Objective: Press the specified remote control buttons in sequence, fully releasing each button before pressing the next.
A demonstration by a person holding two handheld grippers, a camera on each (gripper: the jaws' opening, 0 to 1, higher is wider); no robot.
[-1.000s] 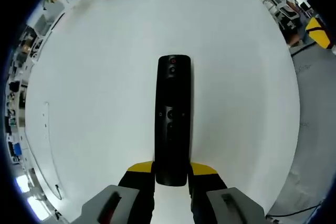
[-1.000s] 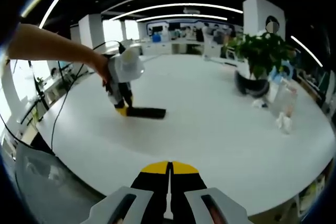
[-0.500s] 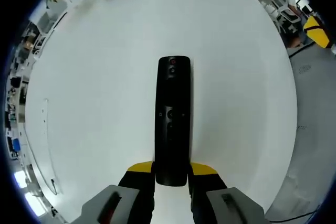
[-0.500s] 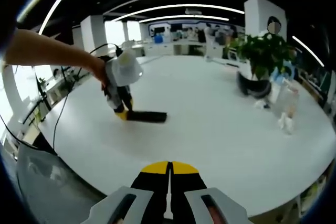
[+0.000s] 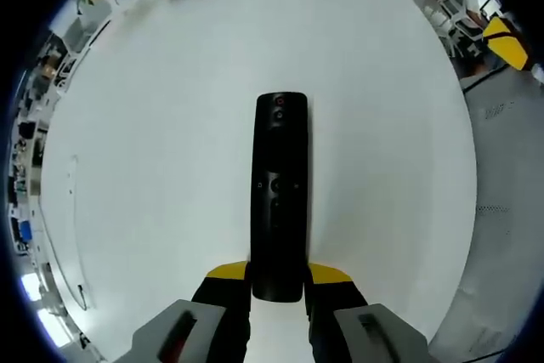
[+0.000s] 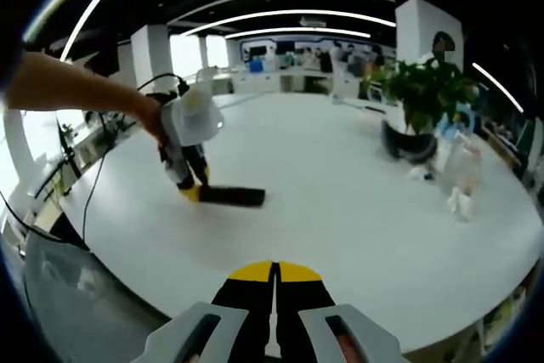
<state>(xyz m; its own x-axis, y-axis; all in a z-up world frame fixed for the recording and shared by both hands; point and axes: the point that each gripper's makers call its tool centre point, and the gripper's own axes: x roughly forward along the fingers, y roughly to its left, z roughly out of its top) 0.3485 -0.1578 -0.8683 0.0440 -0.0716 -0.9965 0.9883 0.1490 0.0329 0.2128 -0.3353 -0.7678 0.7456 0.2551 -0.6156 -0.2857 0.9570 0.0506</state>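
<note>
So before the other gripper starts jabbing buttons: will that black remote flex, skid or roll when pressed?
The remote looks like a stiff slab, so it probably won't flex. It lies flat on the white table, so rolling seems unlikely. That smooth top might let it skid, but the left gripper clamps its near end.

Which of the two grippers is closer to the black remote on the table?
Left. The left gripper clamps the remote's near end; the right gripper, jaws shut, is well back near the table's edge.
</note>
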